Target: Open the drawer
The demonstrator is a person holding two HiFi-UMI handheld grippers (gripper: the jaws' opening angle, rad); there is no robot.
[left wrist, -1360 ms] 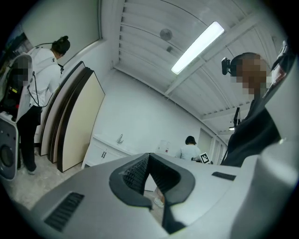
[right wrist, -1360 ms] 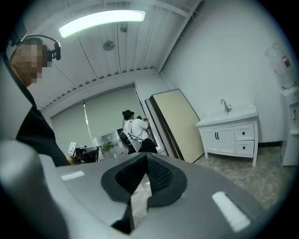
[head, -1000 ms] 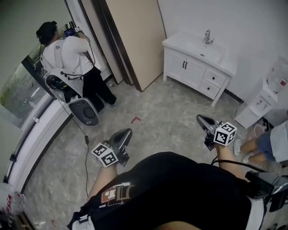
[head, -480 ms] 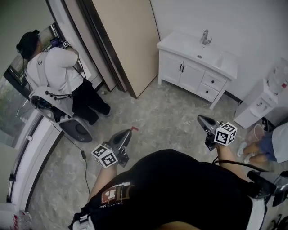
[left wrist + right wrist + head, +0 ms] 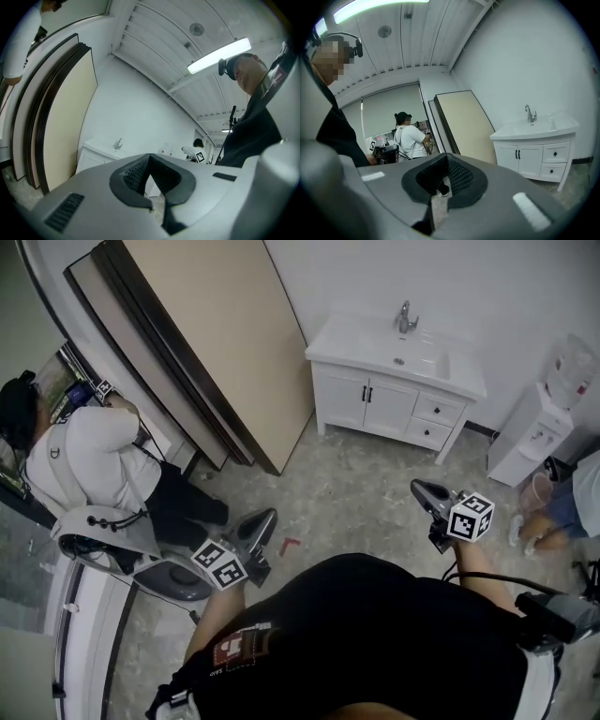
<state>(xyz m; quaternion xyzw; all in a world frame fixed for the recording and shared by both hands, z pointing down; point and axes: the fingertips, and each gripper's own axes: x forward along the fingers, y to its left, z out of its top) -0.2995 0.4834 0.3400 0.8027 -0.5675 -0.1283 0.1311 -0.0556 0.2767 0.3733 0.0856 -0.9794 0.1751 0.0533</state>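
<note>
A white vanity [image 5: 375, 399] with a sink and tap stands against the far wall. Its two small drawers [image 5: 431, 422], each with a dark knob, are stacked at its right end and both are closed. My left gripper [image 5: 270, 515] is held level over the floor, far short of the vanity, shut with nothing in it. My right gripper [image 5: 416, 487] is also shut and empty, a good way in front of the drawers. In the right gripper view the drawers [image 5: 555, 161] show beyond the closed right gripper [image 5: 446, 157]. The left gripper [image 5: 149, 156] points towards the vanity [image 5: 96, 157].
Large beige panels [image 5: 216, 343] lean on the wall at left. A person in a white shirt [image 5: 89, 460] works beside a grey machine [image 5: 159, 573]. A white water dispenser [image 5: 536, 432] and another person [image 5: 562, 512] are at right. A red mark [image 5: 289, 546] lies on the floor.
The whole view has swung: the vanity has shifted left and nearer, and the person in white has slid to the lower left. Both grippers stay shut and keep their place before my body.
</note>
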